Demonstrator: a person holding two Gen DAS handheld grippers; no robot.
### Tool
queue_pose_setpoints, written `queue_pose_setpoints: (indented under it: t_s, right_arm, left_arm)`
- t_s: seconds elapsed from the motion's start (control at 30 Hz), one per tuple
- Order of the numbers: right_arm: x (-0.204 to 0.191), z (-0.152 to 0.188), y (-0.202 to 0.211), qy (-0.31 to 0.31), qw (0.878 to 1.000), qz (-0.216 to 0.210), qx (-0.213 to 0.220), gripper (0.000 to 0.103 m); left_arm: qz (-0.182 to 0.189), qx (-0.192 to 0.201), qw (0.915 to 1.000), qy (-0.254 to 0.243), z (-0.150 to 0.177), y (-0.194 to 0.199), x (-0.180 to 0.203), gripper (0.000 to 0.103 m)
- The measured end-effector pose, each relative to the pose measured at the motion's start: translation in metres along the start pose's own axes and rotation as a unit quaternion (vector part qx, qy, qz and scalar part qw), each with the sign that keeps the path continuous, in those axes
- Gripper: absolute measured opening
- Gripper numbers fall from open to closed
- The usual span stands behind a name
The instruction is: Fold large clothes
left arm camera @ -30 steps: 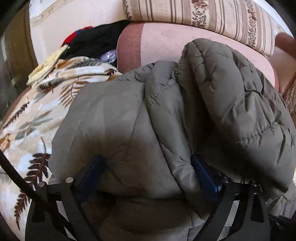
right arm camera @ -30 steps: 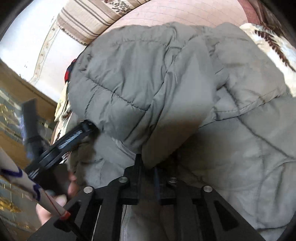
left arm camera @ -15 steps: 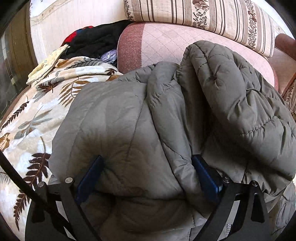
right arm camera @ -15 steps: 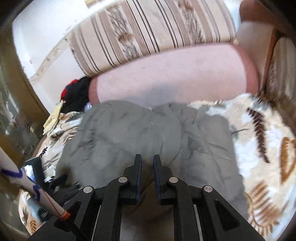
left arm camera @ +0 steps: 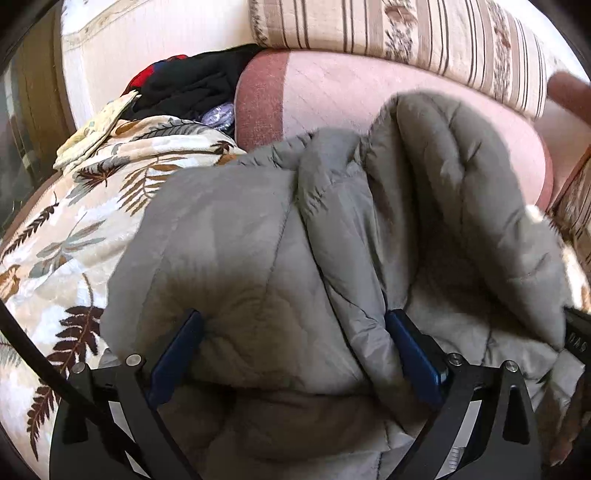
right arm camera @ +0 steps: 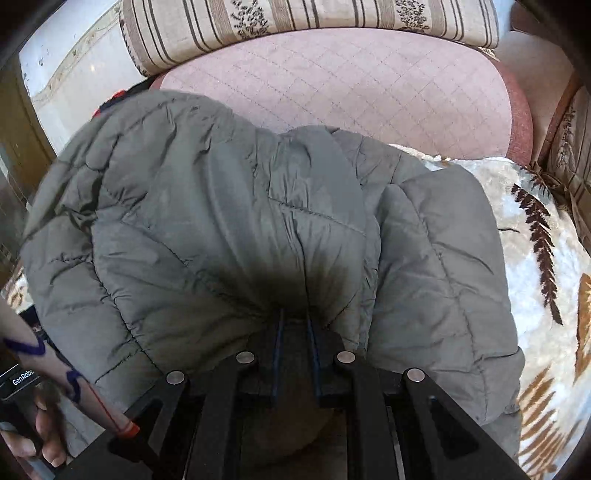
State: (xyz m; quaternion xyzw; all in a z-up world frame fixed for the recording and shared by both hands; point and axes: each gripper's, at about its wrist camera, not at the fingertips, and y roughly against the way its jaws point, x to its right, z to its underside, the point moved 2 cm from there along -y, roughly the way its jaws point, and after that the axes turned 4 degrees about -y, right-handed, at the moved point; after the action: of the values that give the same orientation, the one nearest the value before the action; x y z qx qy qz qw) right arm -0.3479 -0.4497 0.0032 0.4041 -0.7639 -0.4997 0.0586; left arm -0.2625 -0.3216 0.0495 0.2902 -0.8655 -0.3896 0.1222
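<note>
A grey-olive puffer jacket (left arm camera: 258,236) lies bunched on a leaf-patterned blanket (left arm camera: 66,236). In the left wrist view my left gripper (left arm camera: 293,332) stands wide, and its blue pads (left arm camera: 177,354) press into both sides of a thick roll of the jacket. A second padded fold rises to the right of that roll. In the right wrist view the jacket (right arm camera: 207,206) fills the middle. My right gripper (right arm camera: 295,321) is nearly closed on a pinch of its fabric, and creases fan out from the fingertips. The jacket's underside is hidden.
Behind the jacket are a pink quilted sofa cushion (right arm camera: 351,85) and a striped back cushion (right arm camera: 295,18). A pile of black and red clothes (left arm camera: 192,81) lies at the back left. Leaf-patterned blanket (right arm camera: 546,258) shows on the right. A person's hand (right arm camera: 44,435) grips a handle at the lower left.
The right wrist view has swung round and rolled, from close against the jacket to above it and facing the sofa, with fabric still pinched. The left gripper kept still on its roll.
</note>
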Motion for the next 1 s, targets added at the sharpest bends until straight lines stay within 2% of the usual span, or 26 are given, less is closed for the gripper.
queue_pose_setpoints:
  t_s: [0.13,0.2,0.27,0.3,0.33,0.43,0.53,0.57,0.8,0.9,0.93,0.97,1.0]
  right_arm:
    - [0.002,0.003,0.007,0.004,1.0,-0.005,0.001,0.014]
    - [0.002,0.004,0.007,0.006,1.0,-0.003,0.005,0.014]
    - [-0.001,0.008,0.009,0.006,1.0,0.0,0.012,0.014]
    - [-0.004,0.009,0.008,0.006,1.0,0.001,0.014,0.014]
    - [-0.006,0.01,0.008,0.007,1.0,0.002,0.017,0.014]
    - [-0.012,0.016,0.011,0.014,1.0,0.003,0.022,0.014]
    - [-0.012,0.018,0.013,0.019,1.0,0.0,0.023,0.014]
    - [-0.011,0.018,0.013,0.018,1.0,-0.002,0.023,0.014]
    - [-0.008,0.018,0.01,0.015,1.0,-0.012,0.021,0.014]
    - [-0.009,0.014,0.022,0.013,1.0,-0.008,0.01,0.014]
    - [-0.009,0.014,0.036,0.005,1.0,-0.016,0.015,0.018]
    - [-0.009,0.014,0.045,0.0,0.999,-0.025,0.02,0.03]
    - [-0.009,0.017,0.061,-0.007,0.999,-0.04,0.024,0.035]
  left_arm:
    - [0.016,0.048,0.9984,0.025,-0.015,0.034,-0.008,0.098]
    - [0.044,0.085,0.995,0.029,-0.023,0.058,-0.004,0.098]
    - [0.086,0.104,0.9905,0.026,-0.028,0.07,0.006,0.098]
    - [0.095,0.105,0.9897,0.022,-0.028,0.071,0.011,0.098]
    - [0.099,0.1,0.9899,0.016,-0.029,0.069,0.018,0.098]
    - [0.07,0.057,0.9957,-0.021,-0.023,0.04,0.039,0.098]
    - [0.042,-0.026,0.9983,-0.031,-0.01,-0.01,0.042,0.098]
    - [0.046,-0.033,0.9981,-0.026,-0.007,-0.017,0.04,0.099]
    - [0.027,-0.024,0.9982,-0.049,-0.003,-0.02,0.046,0.1]
    - [0.032,-0.014,0.9985,-0.042,-0.005,-0.009,0.045,0.1]
    - [0.035,-0.011,0.9986,-0.039,-0.002,-0.003,0.044,0.099]
    - [0.039,-0.009,0.9987,-0.033,-0.003,0.005,0.041,0.099]
    - [0.042,-0.007,0.9987,-0.028,-0.002,0.011,0.039,0.099]
